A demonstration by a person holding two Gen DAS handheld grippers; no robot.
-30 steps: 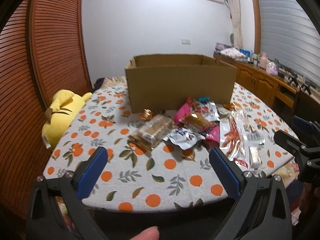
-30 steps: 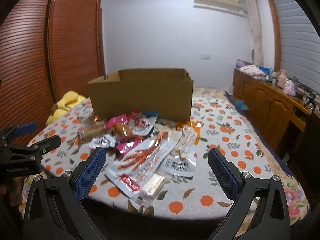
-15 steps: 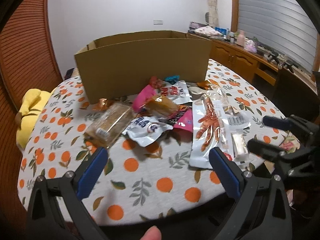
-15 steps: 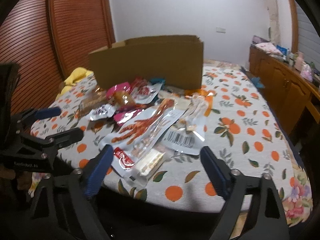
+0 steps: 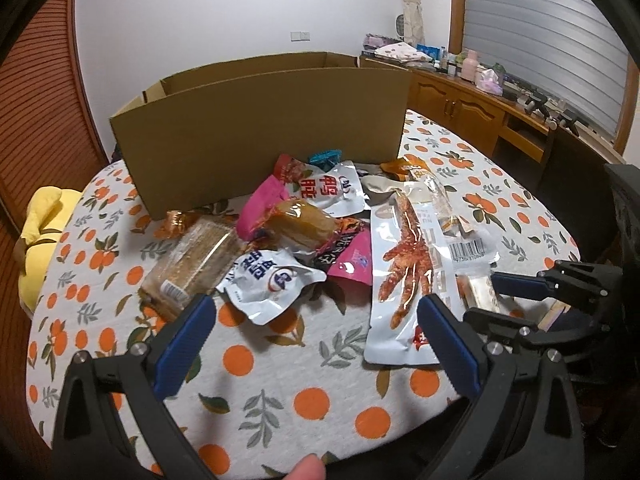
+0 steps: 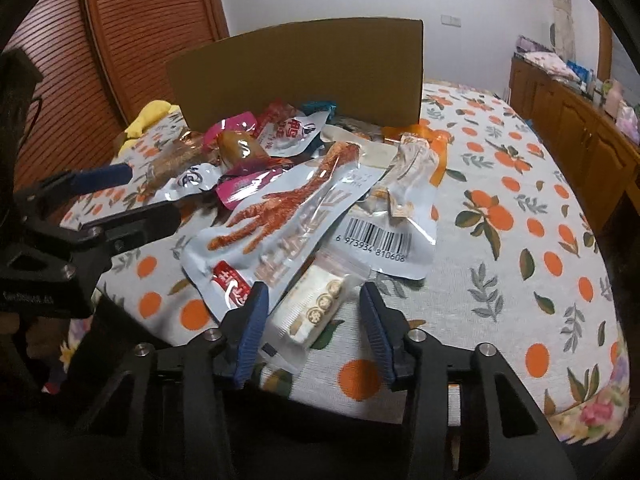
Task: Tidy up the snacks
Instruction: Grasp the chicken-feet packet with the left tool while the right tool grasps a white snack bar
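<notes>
A pile of snack packets (image 5: 320, 236) lies on the orange-print tablecloth (image 5: 280, 376) in front of an open cardboard box (image 5: 260, 132). My left gripper (image 5: 314, 332) is open and empty, low over the near table edge, facing a silver packet (image 5: 268, 280). My right gripper (image 6: 314, 312) is open with its jaws either side of a white nougat packet (image 6: 316, 308) at the pile's near end. It also shows in the left wrist view (image 5: 496, 300). A long chicken-feet packet (image 6: 280, 216) lies just left of the nougat.
A yellow plush toy (image 5: 36, 224) lies at the table's left edge. A wooden sideboard (image 5: 472, 108) with clutter runs along the right wall. Wooden louvre doors (image 6: 120, 48) stand at the left. The box (image 6: 296, 64) blocks the far side of the pile.
Both grippers have moved forward and down toward the pile. My right gripper's jaws have narrowed and now flank the white nougat packet. The left jaws stay wide.
</notes>
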